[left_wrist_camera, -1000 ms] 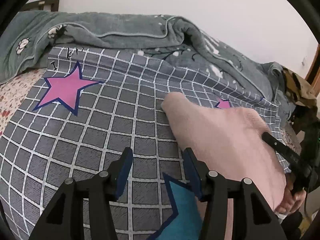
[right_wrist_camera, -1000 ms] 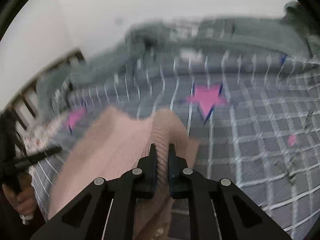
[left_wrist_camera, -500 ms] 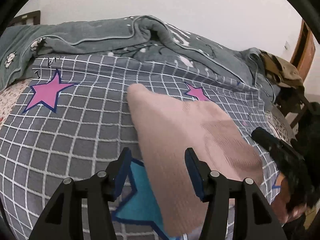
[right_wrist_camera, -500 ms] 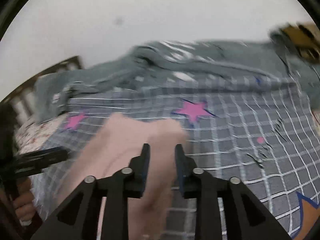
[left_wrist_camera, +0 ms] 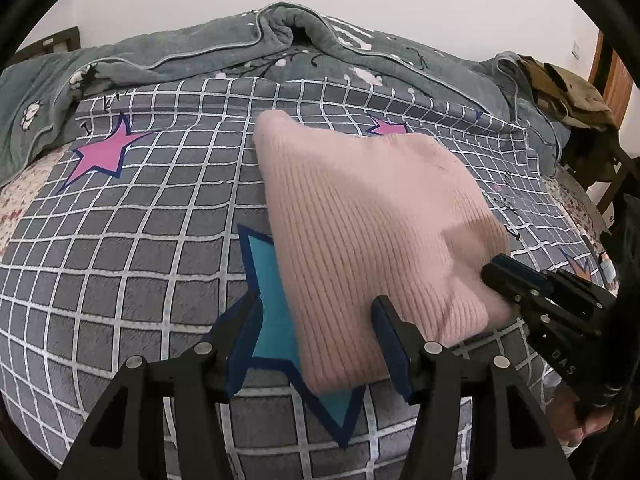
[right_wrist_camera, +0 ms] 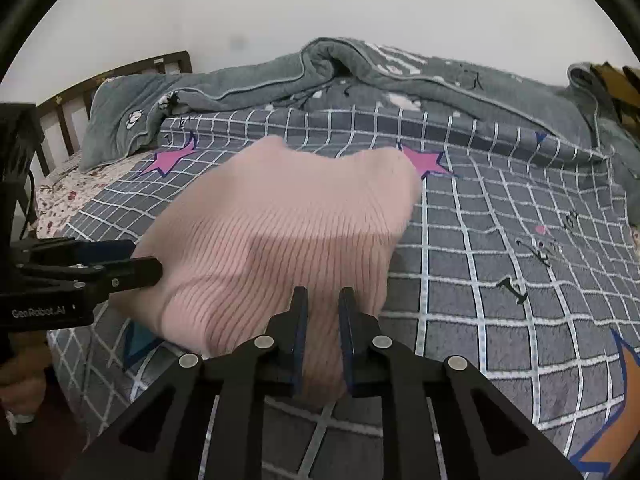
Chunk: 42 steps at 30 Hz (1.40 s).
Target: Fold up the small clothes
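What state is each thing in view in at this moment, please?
Pink knit: lying on the cover, near edge pinched in the right gripper.
Right gripper: jaws have just been closing, shut on the knit.
Left gripper: open, knit corner between its jaws, not gripped.
Cover: spread flat.
Quilt: bunched up behind.

Left gripper (right_wrist_camera: 132, 264) body, seen at the left edge of the right wrist view: white lettering "GenRobot.AI".
Right gripper (left_wrist_camera: 496, 276) body, seen at the right edge of the left wrist view: white letters "DAS".
Checked bedsheet (left_wrist_camera: 120, 240): black handwritten-style marks near the pink star and at right, too small to read.
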Available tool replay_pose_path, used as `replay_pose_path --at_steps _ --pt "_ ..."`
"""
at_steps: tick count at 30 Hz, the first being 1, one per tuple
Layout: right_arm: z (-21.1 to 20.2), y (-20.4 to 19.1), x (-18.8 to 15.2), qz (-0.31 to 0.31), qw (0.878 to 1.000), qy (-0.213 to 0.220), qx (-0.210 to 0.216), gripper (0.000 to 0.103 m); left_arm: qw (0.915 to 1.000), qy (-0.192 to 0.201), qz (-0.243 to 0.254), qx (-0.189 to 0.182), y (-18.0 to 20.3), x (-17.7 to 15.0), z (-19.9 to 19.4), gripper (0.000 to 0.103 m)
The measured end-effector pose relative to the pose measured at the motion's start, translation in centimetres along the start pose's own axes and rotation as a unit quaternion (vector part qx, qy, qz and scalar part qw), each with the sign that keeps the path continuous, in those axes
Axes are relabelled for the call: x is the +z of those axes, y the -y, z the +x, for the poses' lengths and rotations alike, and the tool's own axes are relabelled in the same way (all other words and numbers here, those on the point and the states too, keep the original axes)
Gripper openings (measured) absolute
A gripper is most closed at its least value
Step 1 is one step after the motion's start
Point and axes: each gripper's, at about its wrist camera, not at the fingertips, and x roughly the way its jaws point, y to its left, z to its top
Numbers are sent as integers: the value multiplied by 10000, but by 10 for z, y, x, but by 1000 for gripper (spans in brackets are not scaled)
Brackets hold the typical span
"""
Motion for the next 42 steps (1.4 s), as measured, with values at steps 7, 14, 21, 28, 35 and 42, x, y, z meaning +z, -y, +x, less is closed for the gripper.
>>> replay_pose_path --at_steps 7,14,21,28,35,42 --pt "-38 8 9 285 9995 -103 57 21 9998 -55 34 207 0 7 -12 55" --pt "-60 8 25 191 9997 174 18 33 9997 -36 -177 147 -3 18 -25 55" --pt "-55 16 30 317 9994 153 22 37 9997 82 -227 38 -5 41 -32 55" --pt "-33 12 42 162 9995 252 42 37 9995 159 -243 118 -9 54 -1 55" --pt "17 -2 59 39 9996 216 170 37 9997 68 -226 37 -13 69 38 55" --pt "65 5 60 -155 9994 -201 -220 37 9996 -76 194 210 -6 70 67 59"
